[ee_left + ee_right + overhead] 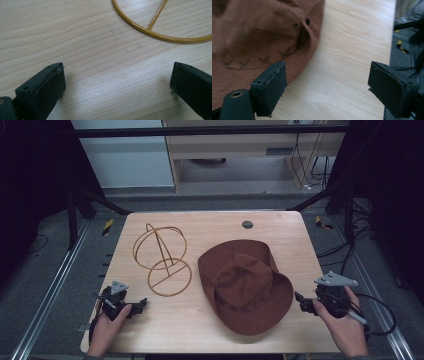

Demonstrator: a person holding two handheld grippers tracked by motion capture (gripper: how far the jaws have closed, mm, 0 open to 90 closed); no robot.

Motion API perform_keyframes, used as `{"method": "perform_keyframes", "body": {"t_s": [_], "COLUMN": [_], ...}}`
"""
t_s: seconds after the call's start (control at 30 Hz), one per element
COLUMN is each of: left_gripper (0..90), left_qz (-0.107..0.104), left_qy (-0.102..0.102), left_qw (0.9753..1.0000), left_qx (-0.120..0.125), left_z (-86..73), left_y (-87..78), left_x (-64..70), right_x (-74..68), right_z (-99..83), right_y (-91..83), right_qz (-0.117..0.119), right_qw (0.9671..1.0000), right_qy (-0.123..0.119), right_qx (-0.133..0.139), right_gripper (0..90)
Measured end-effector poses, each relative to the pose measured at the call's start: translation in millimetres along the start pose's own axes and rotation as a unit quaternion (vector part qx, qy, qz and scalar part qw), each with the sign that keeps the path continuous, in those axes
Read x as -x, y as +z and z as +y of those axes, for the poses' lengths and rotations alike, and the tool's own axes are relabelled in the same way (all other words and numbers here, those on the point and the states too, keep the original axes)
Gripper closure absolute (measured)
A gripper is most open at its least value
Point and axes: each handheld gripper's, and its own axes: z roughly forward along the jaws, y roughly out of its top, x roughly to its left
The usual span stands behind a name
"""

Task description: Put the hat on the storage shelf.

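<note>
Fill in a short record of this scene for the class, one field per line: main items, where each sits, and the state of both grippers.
hat: brown hat, lying on the table's right half
stand: wire stand, upright, left of the hat, apart from it
table: wooden table
left gripper: left gripper open, near the stand's base ring, holding nothing
right gripper: right gripper open, beside the hat's brim, not gripping it

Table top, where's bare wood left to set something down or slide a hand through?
Free: the near strip of the table between the left gripper and the hat, and the far edge beyond the wire stand. Crowded: the narrow gap between stand and hat, and between the hat and the right gripper.
</note>
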Motion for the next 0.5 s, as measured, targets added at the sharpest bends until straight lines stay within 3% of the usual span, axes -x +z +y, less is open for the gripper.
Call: {"method": "perform_keyframes", "body": {"t_s": [0.1, 0.3, 0.43, 0.5], "left_gripper": [0.0, 0.0, 0.0, 0.0], "left_qz": [0.000, -0.002, -0.003, -0.003], "left_qy": [0.000, 0.001, 0.002, 0.001], "left_qw": [1.0000, 1.0000, 1.0000, 1.0000], "left_qx": [0.000, 0.001, 0.001, 0.001], "left_z": [0.0, 0.0, 0.0, 0.0], "left_y": [0.0, 0.2, 0.1, 0.1], "left_x": [0.0, -0.3, -0.6, -0.7], "right_x": [-5.1, -11.4, -19.7, -23.5], "right_z": [20.2, 43.9, 62.0, 69.5], "right_y": [-0.1, 3.2, 9.3, 11.8], "right_qz": [0.024, 0.049, 0.081, 0.081], "right_qw": [0.9992, 0.9976, 0.9939, 0.9933], "right_qy": [-0.018, -0.031, -0.041, -0.054], "right_qx": [-0.026, -0.038, -0.063, -0.063], "right_gripper": [15.0, 12.4, 9.1, 10.6]}}
